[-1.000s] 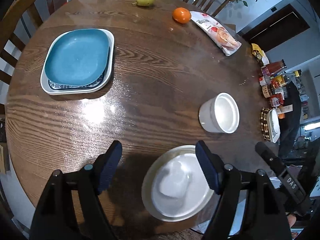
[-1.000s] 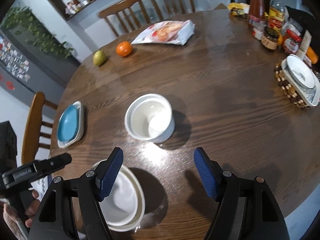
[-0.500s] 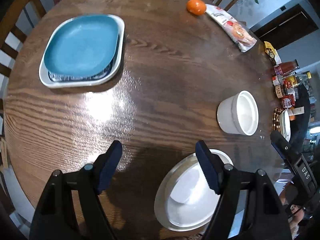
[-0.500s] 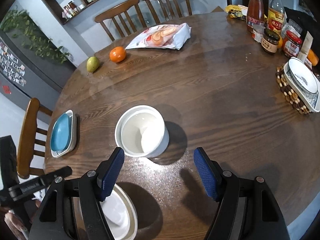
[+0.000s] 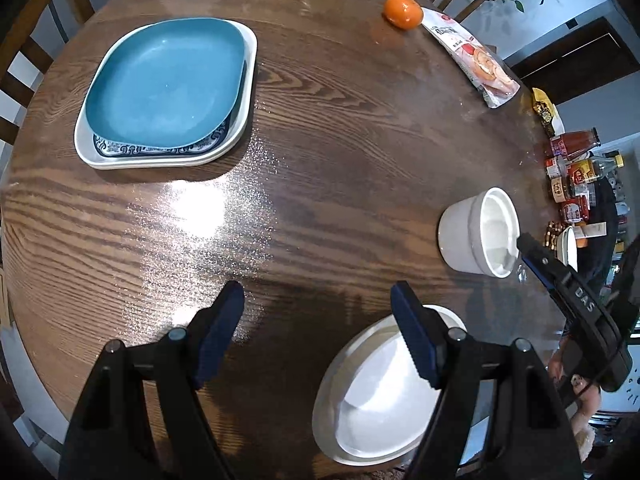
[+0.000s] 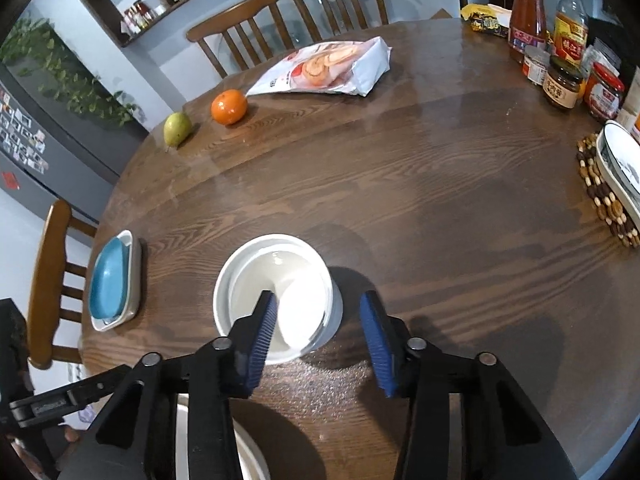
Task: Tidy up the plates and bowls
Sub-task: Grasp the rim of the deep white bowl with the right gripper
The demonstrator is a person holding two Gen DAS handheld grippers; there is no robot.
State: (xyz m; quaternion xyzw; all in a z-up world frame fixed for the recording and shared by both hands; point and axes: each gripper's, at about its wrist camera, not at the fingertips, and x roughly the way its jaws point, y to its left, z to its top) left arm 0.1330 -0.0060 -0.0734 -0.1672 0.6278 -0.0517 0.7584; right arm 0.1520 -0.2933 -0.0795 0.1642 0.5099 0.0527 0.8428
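Right gripper (image 6: 320, 330) jaws closing over near-right wall of white bowl (image 6: 276, 296), one finger inside, one outside, pads not yet pressing; left gripper (image 5: 320, 332) jaws apart, empty, above near edge of table (image 5: 320, 160), white plate (image 5: 380, 392) just right.

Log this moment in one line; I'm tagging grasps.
right gripper: closing astride white bowl wall | left gripper: open, empty | oval dish: on table
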